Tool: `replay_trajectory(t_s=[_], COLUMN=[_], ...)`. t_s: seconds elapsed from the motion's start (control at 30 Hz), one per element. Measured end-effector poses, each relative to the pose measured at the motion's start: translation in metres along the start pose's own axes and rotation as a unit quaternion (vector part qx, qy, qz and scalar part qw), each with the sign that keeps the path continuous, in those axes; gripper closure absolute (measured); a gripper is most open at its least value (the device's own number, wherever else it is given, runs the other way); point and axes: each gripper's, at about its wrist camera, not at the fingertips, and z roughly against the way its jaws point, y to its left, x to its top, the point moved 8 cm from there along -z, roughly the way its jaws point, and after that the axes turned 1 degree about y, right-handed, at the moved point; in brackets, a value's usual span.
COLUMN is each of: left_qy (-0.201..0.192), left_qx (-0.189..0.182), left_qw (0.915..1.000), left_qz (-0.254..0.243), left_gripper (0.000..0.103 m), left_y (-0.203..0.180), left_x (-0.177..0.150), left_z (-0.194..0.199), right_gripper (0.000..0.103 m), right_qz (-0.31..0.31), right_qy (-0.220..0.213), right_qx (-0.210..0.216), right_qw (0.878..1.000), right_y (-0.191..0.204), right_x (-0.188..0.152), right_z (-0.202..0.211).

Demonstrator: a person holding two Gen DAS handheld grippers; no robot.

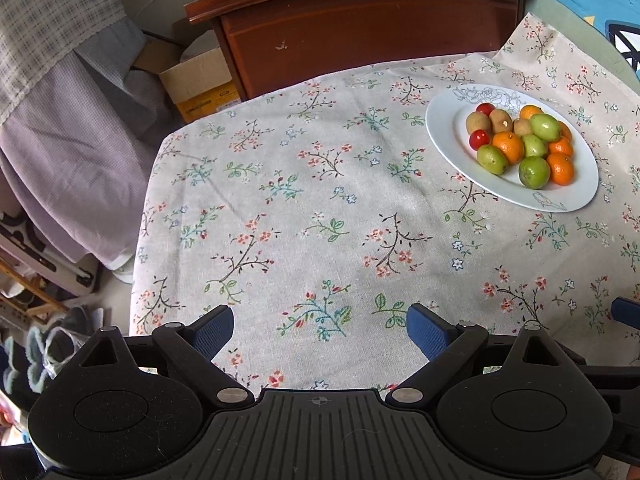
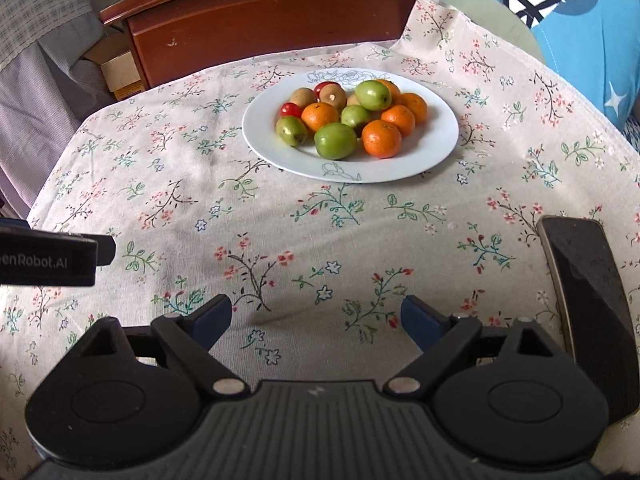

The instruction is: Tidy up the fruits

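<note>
A white plate (image 1: 448,136) holds mixed fruit: several oranges (image 1: 508,147), several green fruits (image 1: 534,172), brown kiwis (image 1: 478,123) and two red cherry tomatoes (image 1: 479,139). It sits at the far right in the left wrist view and at centre in the right wrist view (image 2: 436,148), with oranges (image 2: 381,139) and green fruits (image 2: 335,141). My left gripper (image 1: 320,330) is open and empty, low over the floral cloth. My right gripper (image 2: 316,320) is open and empty, in front of the plate.
A floral tablecloth (image 1: 304,216) covers the table. A dark phone (image 2: 588,300) lies at the right edge. A wooden cabinet (image 1: 360,28) stands behind the table, with cardboard boxes (image 1: 200,80) and hanging cloth to the left. The left gripper's body (image 2: 48,256) shows at left.
</note>
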Motion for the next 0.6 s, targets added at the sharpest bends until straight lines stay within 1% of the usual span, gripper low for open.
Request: replay_trajectory(t_s=[0.1,0.2,0.3,0.43,0.53,0.6], left_qy=[-0.002,0.000,-0.002,-0.007,-0.008,-0.008], left_qx=[-0.004,-0.010,-0.014,-0.016,-0.012,-0.013], left_qw=[0.9999,0.9996,0.9995,0.9992,0.9989,0.9985], left_qz=[0.016,0.025,0.029,0.037,0.045,0.052], left_gripper=[0.008,0.008,0.008,0.008,0.008,0.008], left_y=[0.010,0.014,0.015,0.020,0.026,0.030], left_x=[-0.002,-0.003,-0.003,0.000,0.002,0.004], left_z=[0.004,0.006,0.008,0.010,0.011,0.011], right_gripper=[0.010,0.006,0.001,0.001,0.001,0.001], right_qz=[0.021,0.033,0.041,0.014,0.007,0.004], right_qy=[-0.019,-0.033,-0.048,-0.074,-0.098,-0.106], right_qx=[0.000,0.000,-0.016,-0.036,-0.047,-0.051], right_qw=[1.000,0.999,0.998,0.997,0.994,0.993], right_y=[0.008,0.016,0.022,0.022,0.025,0.029], right_x=[-0.006,-0.010,-0.014,-0.014,-0.013,-0.011], right_z=[0.001,0.001,-0.002,-0.004,-0.006,-0.007])
